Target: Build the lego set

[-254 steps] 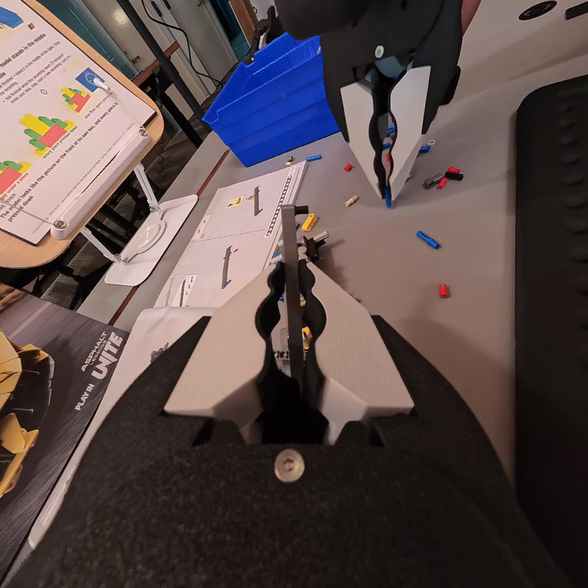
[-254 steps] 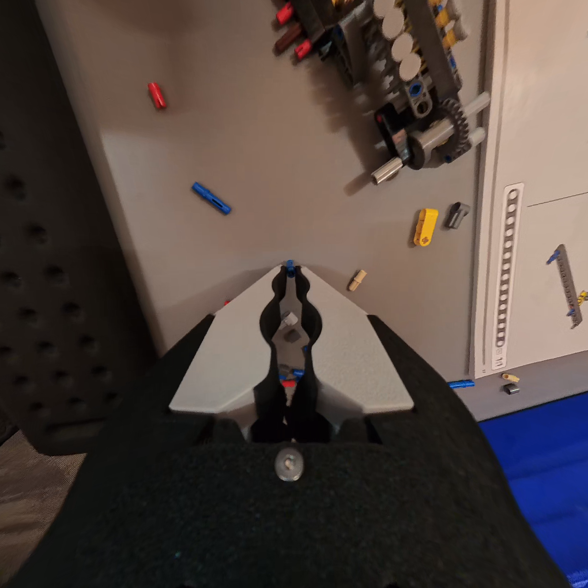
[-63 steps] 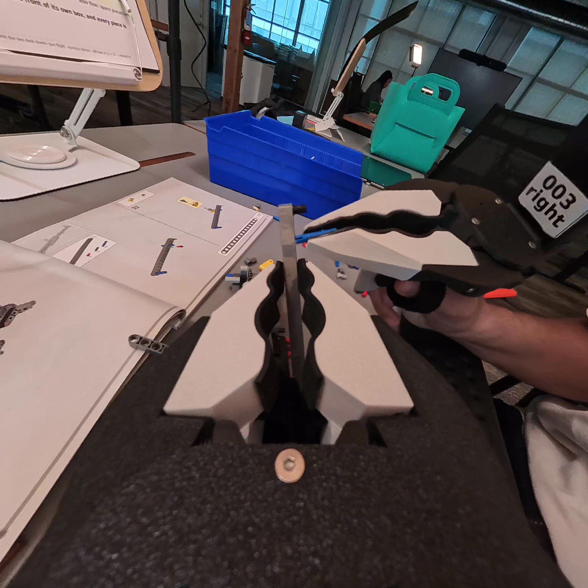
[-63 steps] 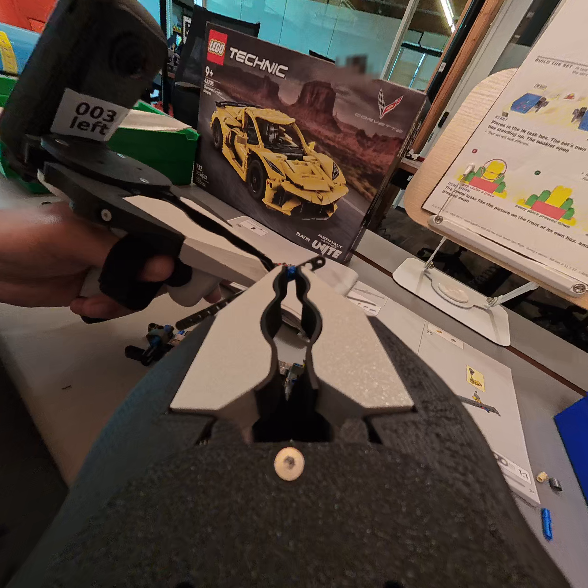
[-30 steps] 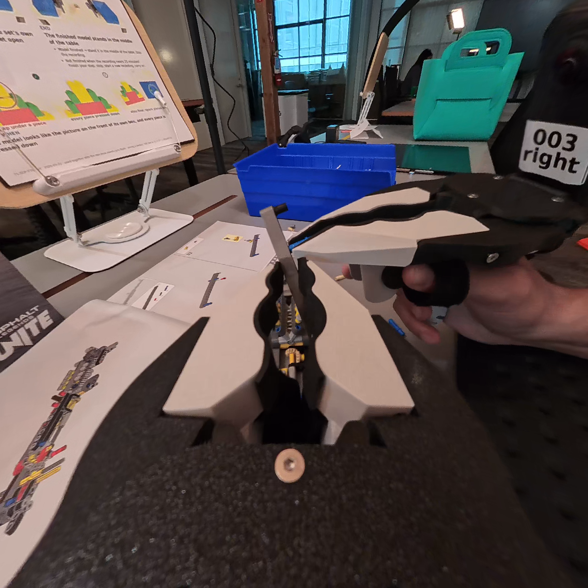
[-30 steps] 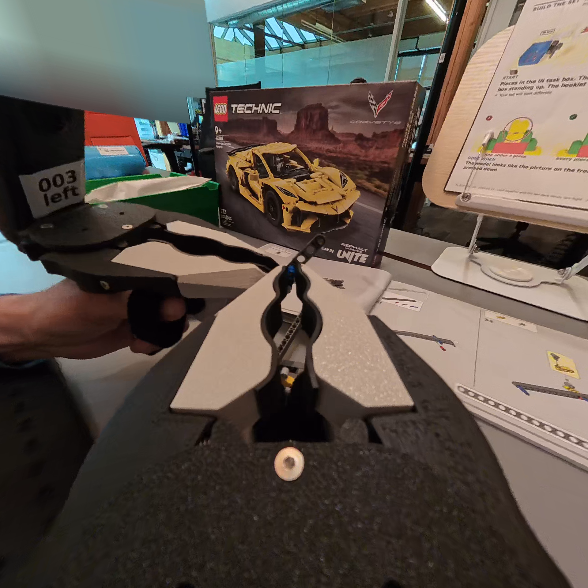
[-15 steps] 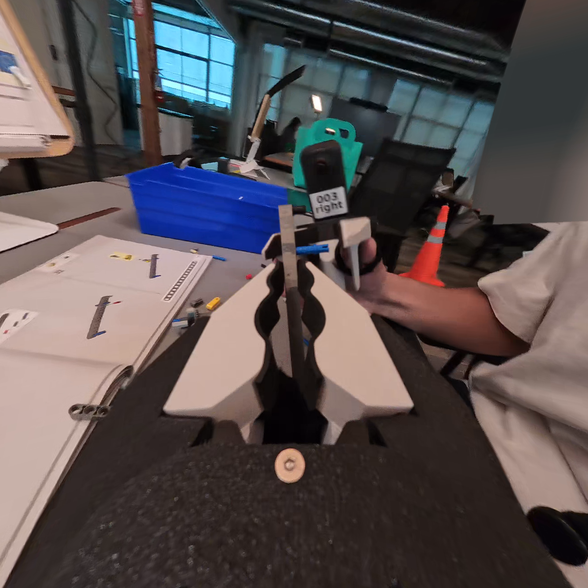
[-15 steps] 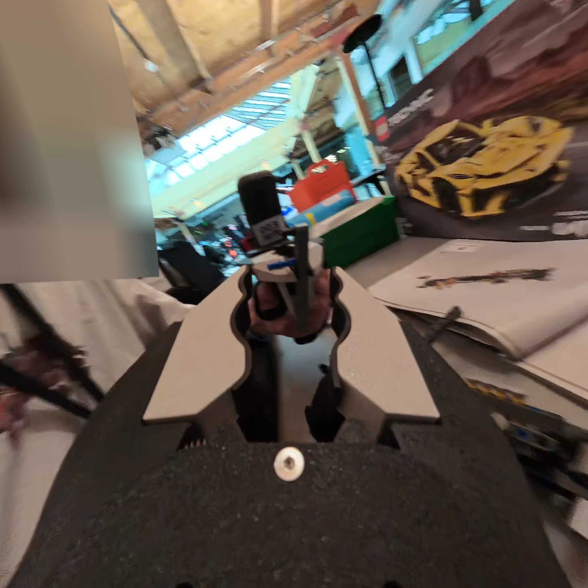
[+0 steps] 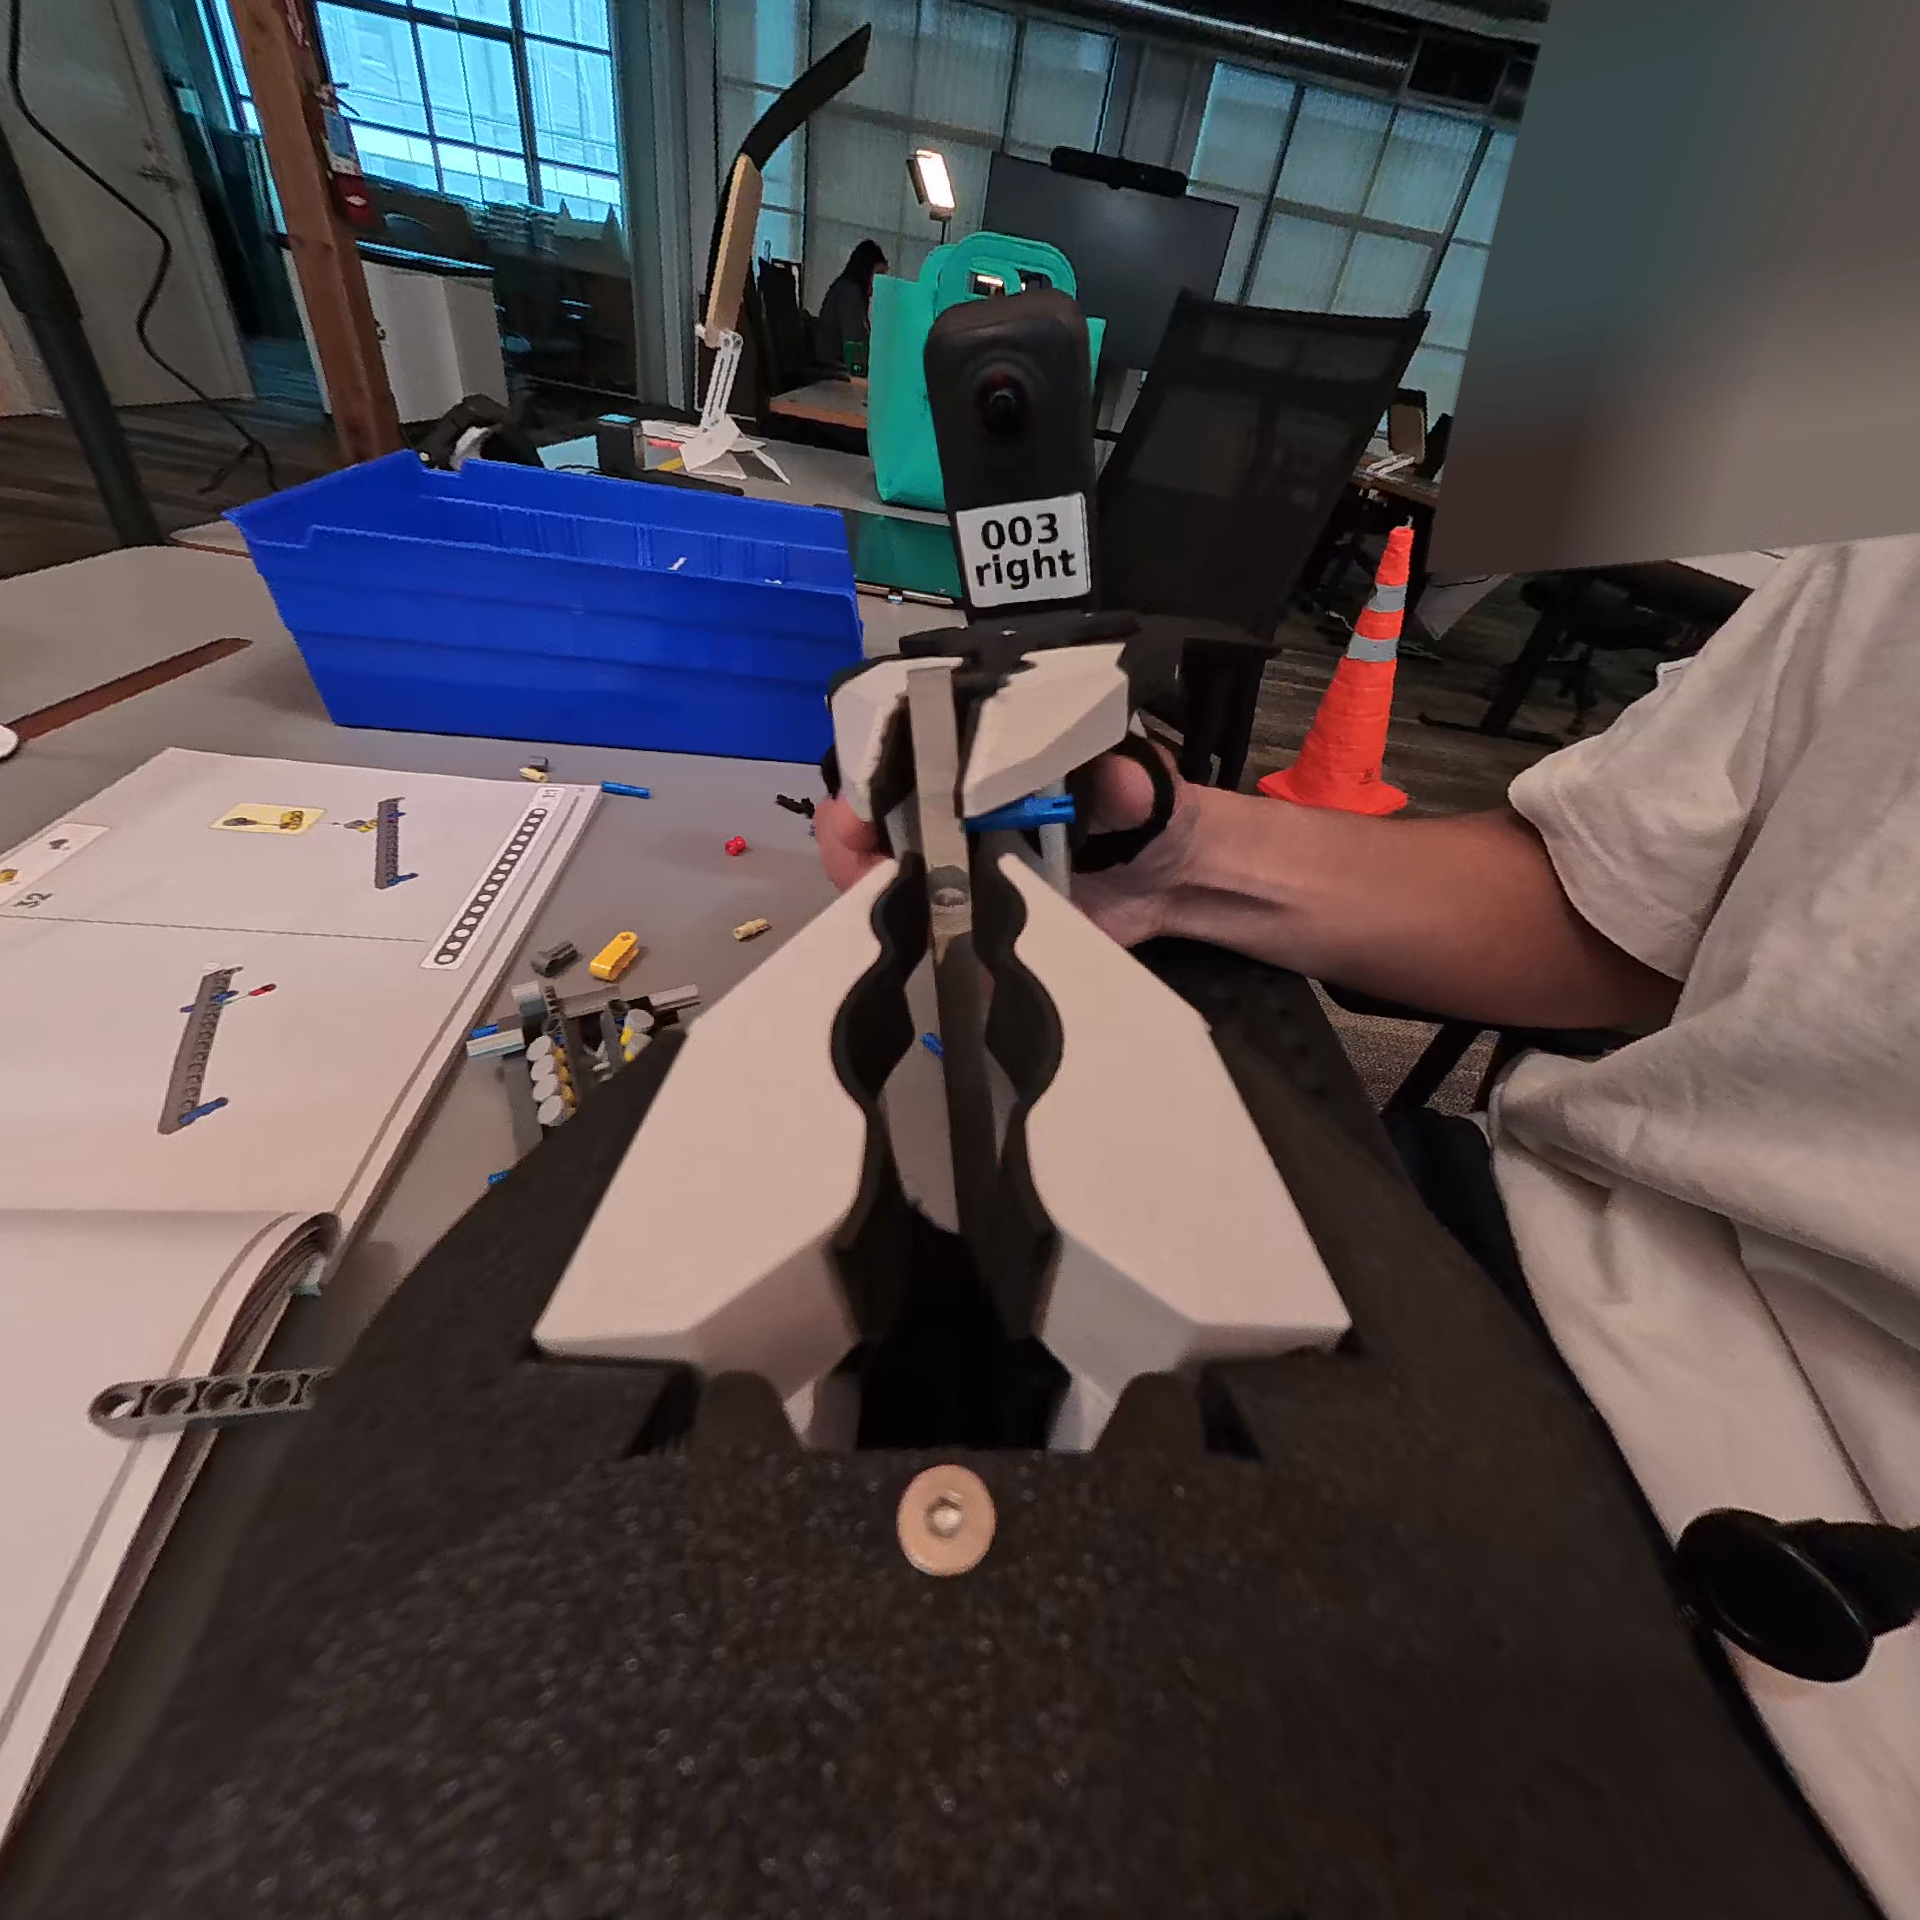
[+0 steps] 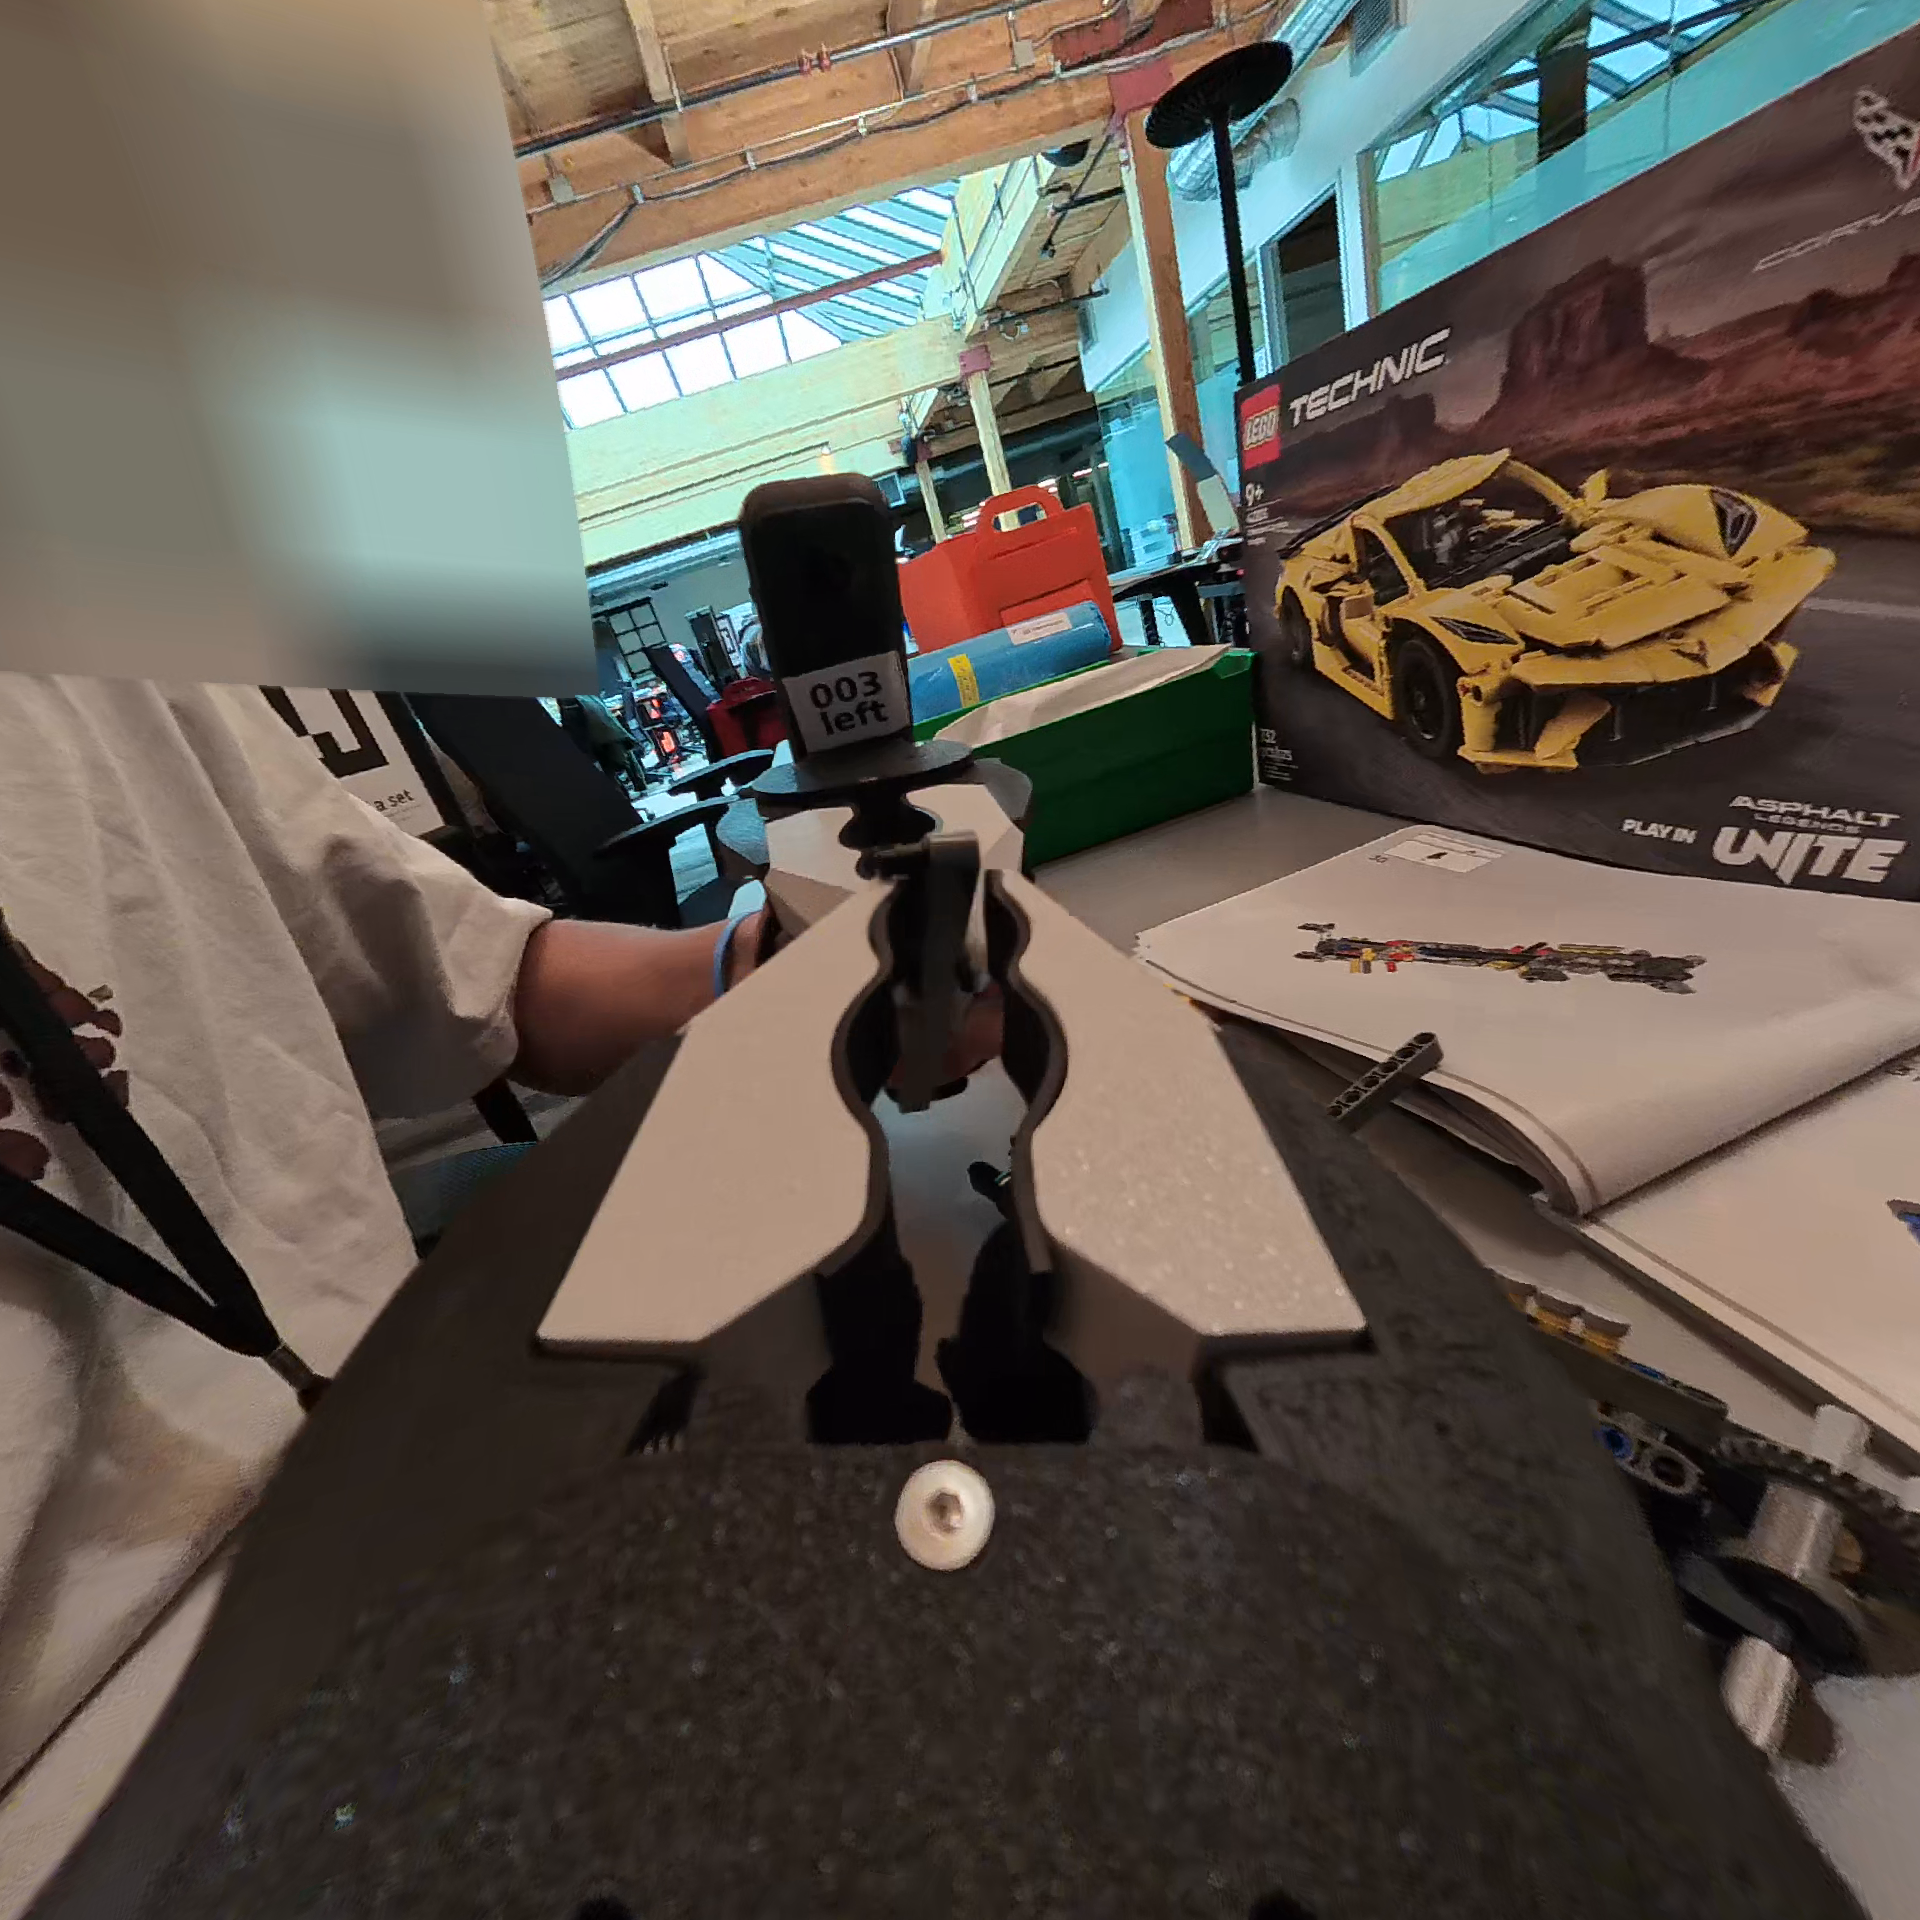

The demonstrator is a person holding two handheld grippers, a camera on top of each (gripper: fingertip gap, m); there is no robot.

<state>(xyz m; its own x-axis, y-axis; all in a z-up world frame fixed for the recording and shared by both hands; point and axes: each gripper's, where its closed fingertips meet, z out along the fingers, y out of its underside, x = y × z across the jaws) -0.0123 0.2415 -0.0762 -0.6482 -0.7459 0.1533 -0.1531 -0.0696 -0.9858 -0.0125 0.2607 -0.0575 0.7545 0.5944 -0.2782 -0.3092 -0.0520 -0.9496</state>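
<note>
Left gripper clamps grey beam; right gripper seemingly parted.

Both grippers look alike: pale grey wedge-shaped fingers w/ wavy black inner pads, set in a black foam-textured body w/ one silver screw at centre. Right gripper & left gripper each carry a black camera pod on top w/ a white label. Person wears an off-white short-sleeve T-shirt; black finger loop round the grip.
</note>
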